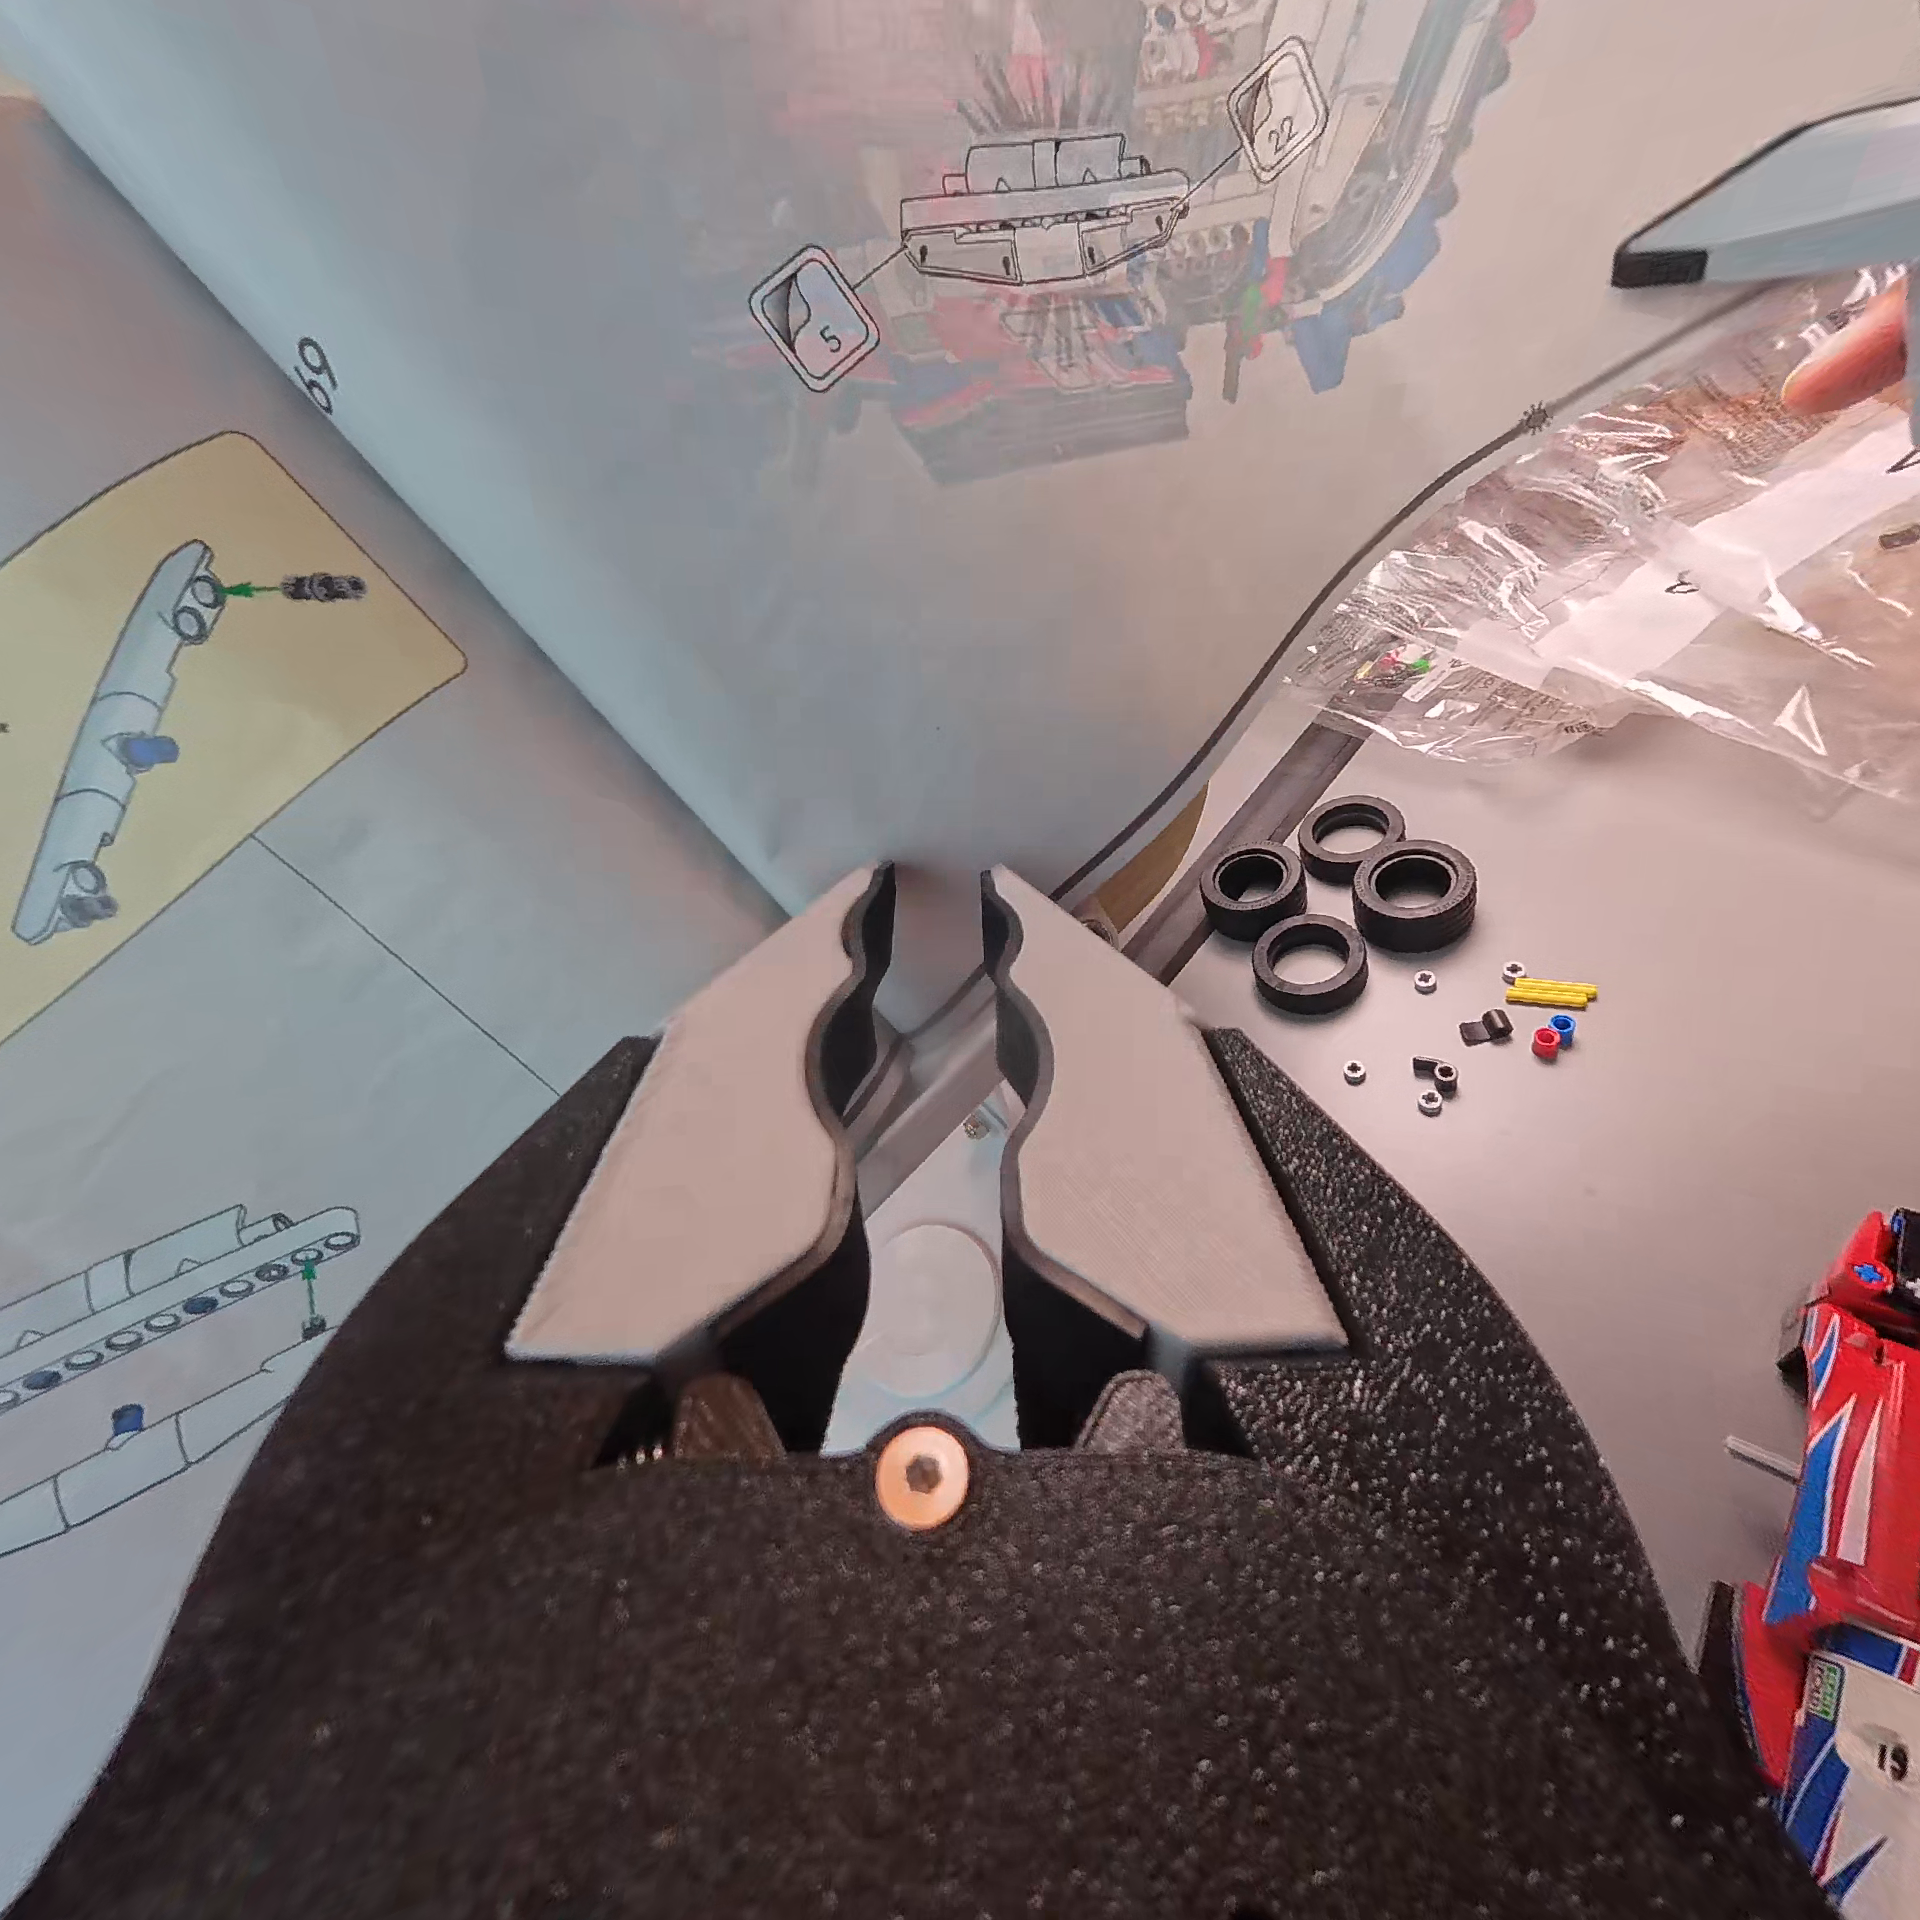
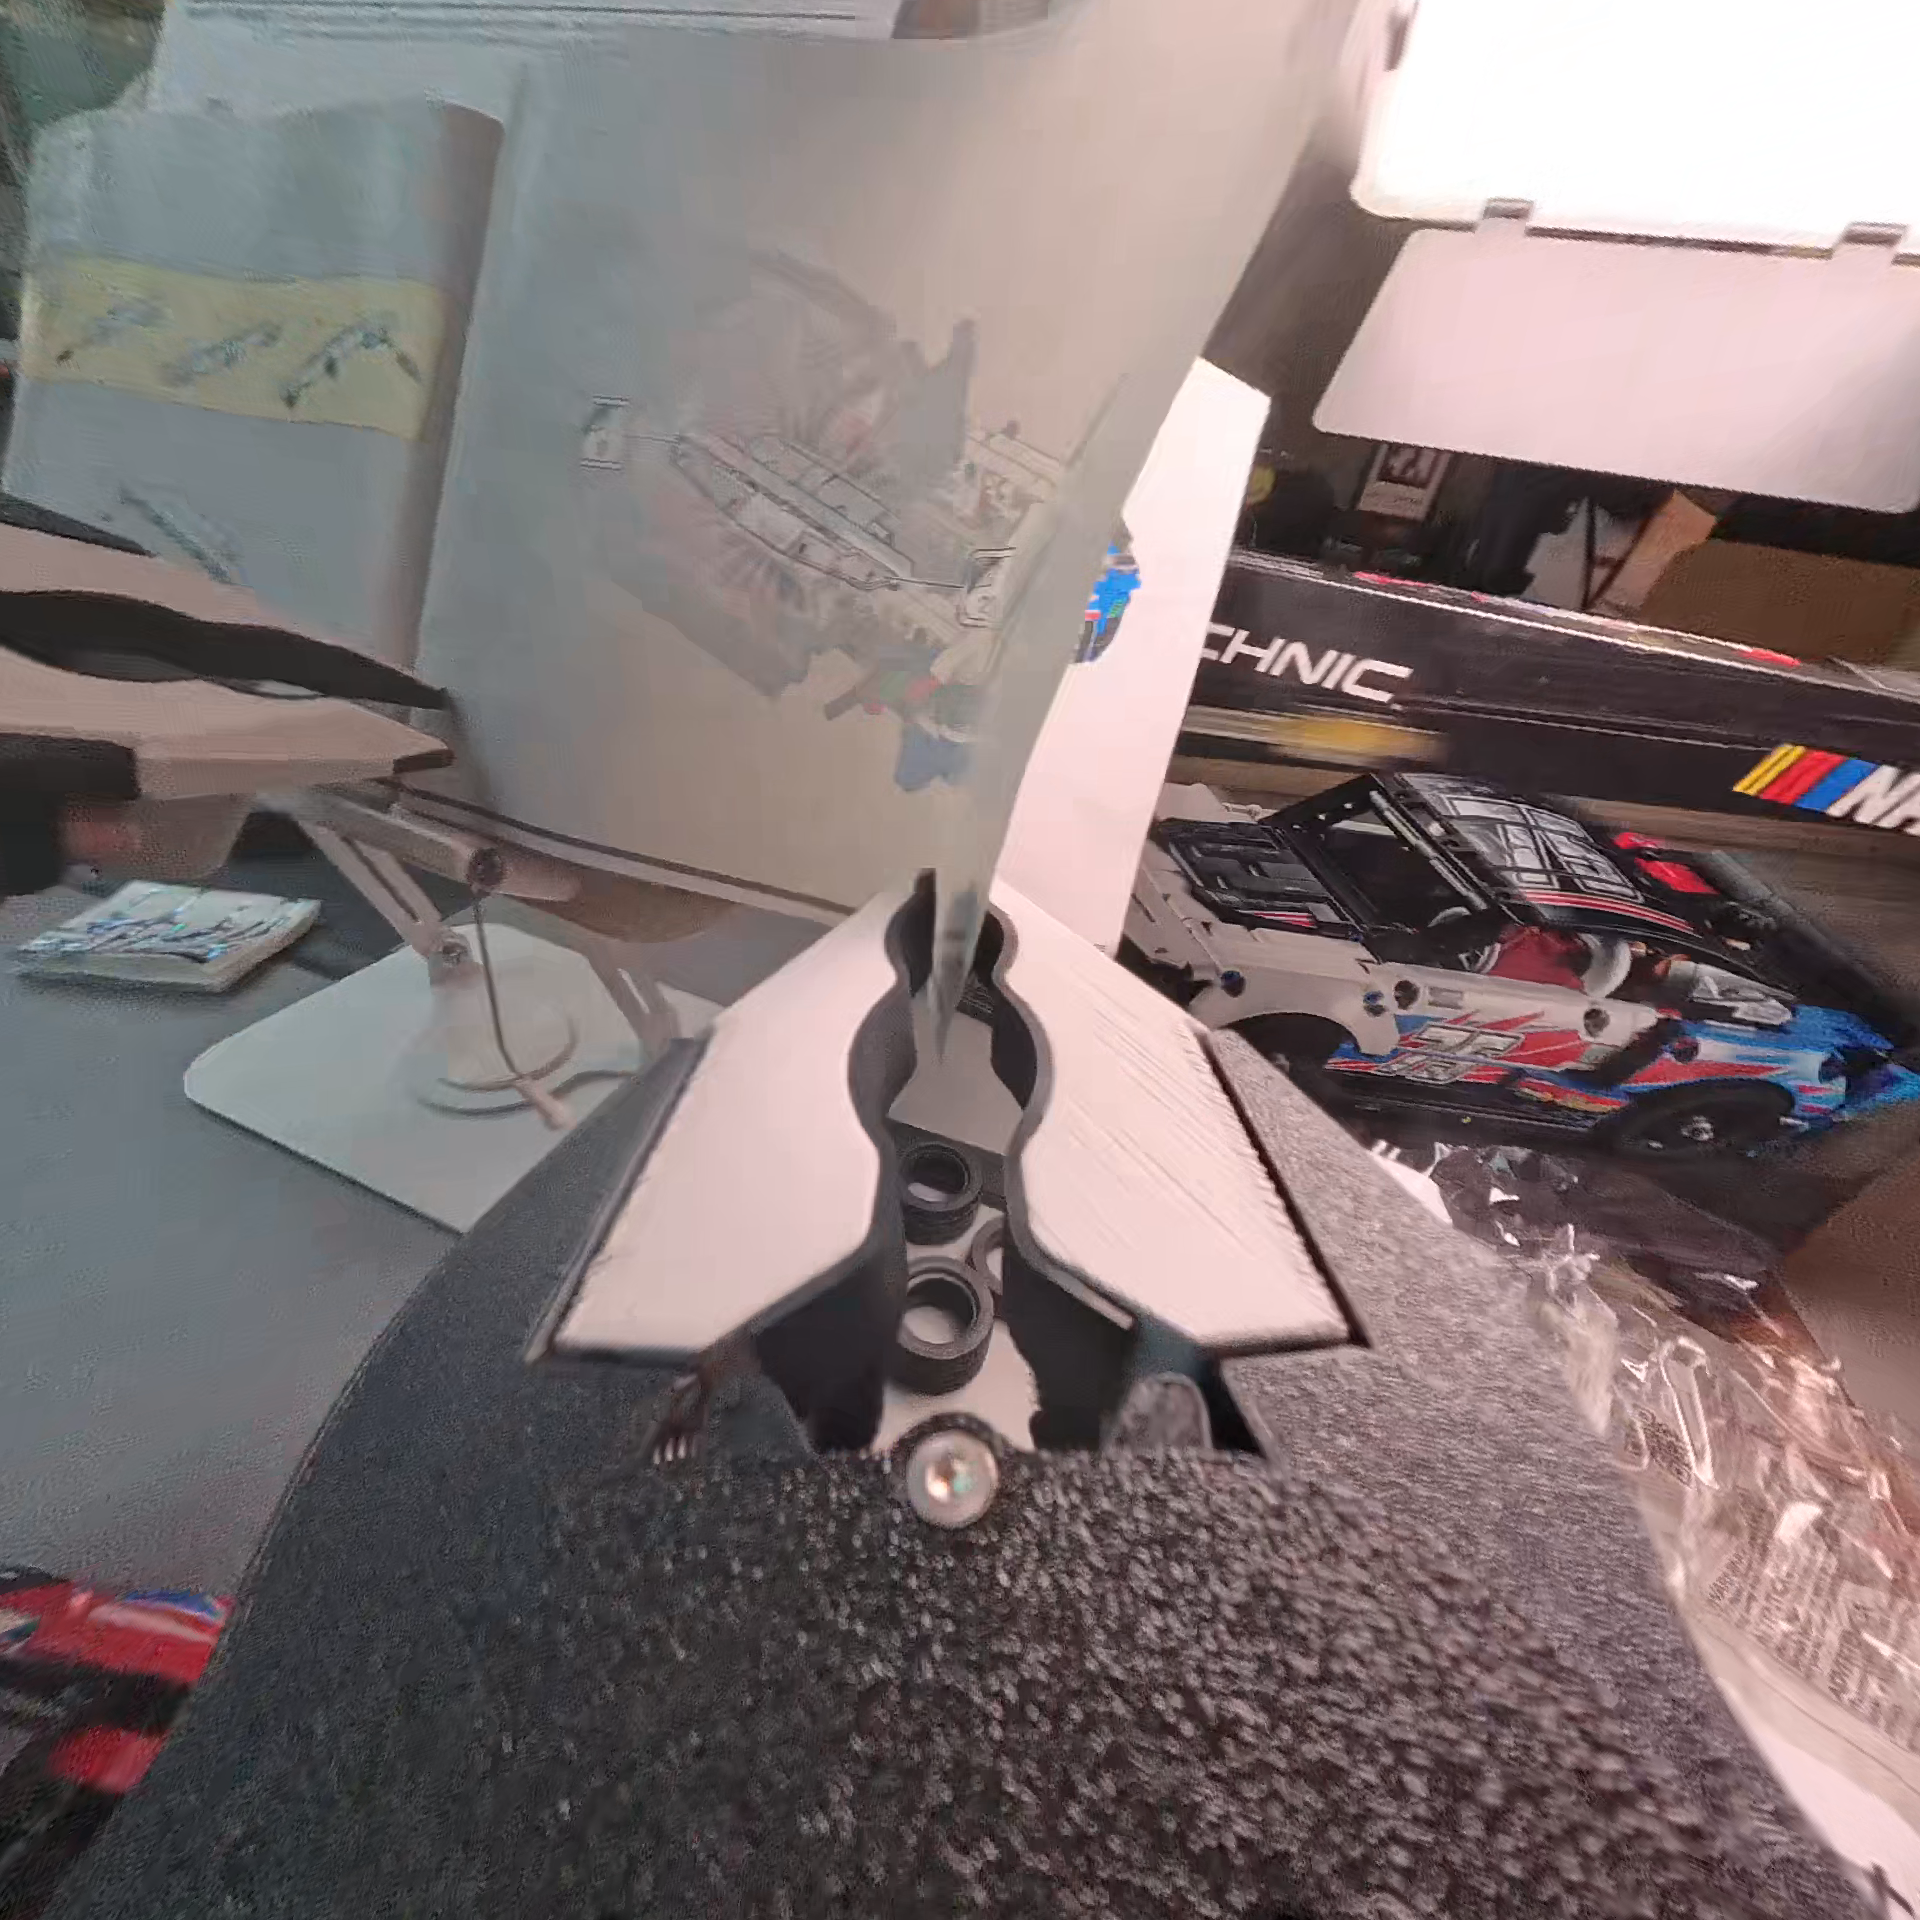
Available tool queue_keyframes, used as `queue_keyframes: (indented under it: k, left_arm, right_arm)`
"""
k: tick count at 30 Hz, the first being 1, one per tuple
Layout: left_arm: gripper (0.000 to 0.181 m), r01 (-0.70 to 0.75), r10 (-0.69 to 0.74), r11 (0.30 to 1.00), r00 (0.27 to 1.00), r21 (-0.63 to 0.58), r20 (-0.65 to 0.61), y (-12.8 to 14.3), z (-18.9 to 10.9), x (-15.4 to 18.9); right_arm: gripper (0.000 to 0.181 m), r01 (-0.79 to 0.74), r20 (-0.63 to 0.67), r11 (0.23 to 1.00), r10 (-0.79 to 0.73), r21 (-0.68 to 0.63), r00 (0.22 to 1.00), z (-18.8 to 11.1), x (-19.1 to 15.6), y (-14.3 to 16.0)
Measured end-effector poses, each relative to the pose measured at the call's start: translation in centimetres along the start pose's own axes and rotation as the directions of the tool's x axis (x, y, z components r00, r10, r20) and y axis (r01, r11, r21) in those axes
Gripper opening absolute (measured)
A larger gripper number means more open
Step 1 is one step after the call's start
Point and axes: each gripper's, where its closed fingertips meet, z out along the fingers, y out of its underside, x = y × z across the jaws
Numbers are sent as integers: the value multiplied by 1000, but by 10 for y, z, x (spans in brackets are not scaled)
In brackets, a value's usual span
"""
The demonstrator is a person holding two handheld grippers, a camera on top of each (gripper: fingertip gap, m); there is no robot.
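Note:
An open instruction booklet [image 1: 623,416] with pale blue pages stands on a metal stand. My left gripper [image 1: 937,878] is shut on the booklet's lower edge, near the fold. It also shows at the left of the right wrist view [image 2: 442,717]. My right gripper [image 2: 948,914] is shut on the bottom corner of one page [image 2: 779,312] and holds it lifted and curled away from the booklet. Part of the right gripper [image 1: 1756,197] shows at the top right of the left wrist view.
Several black tyres [image 1: 1340,914] and small loose parts [image 1: 1548,995] lie on the grey table right of the stand. A crumpled clear plastic bag [image 1: 1610,603] lies behind them. A red and blue car model [image 1: 1849,1507] sits front right. A black-roofed car model [image 2: 1455,935] and a black box [image 2: 1558,686] stand behind. The stand's base plate [image 2: 343,1081] rests on the table.

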Motion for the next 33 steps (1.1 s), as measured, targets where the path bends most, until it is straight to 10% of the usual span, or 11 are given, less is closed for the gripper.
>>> queue_keyframes:
  k: [9,16,20,27,33]
  left_arm:
    - [13,-8,8,1000,1000,9,-5,2,-1,0]
    - [11,1,-1,1000,1000,16,-9,2,-1,0]
    - [10,25,-25,999,1000,30,-16,2,0,-1]
    - [9,50,-49,998,999,29,-14,2,0,-1]
    - [1,57,-57,998,998,21,-6,4,1,-6]
  right_arm:
    - [0,-369,-71,917,363,-148,929,33,46,57]
    - [22,-326,-291,945,310,-6,905,-1,73,52]
    - [21,-62,-115,997,67,45,991,-10,0,26]
    - [50,212,214,945,-161,-247,964,43,-127,87]
    - [2,439,159,852,-410,-286,898,69,-136,99]
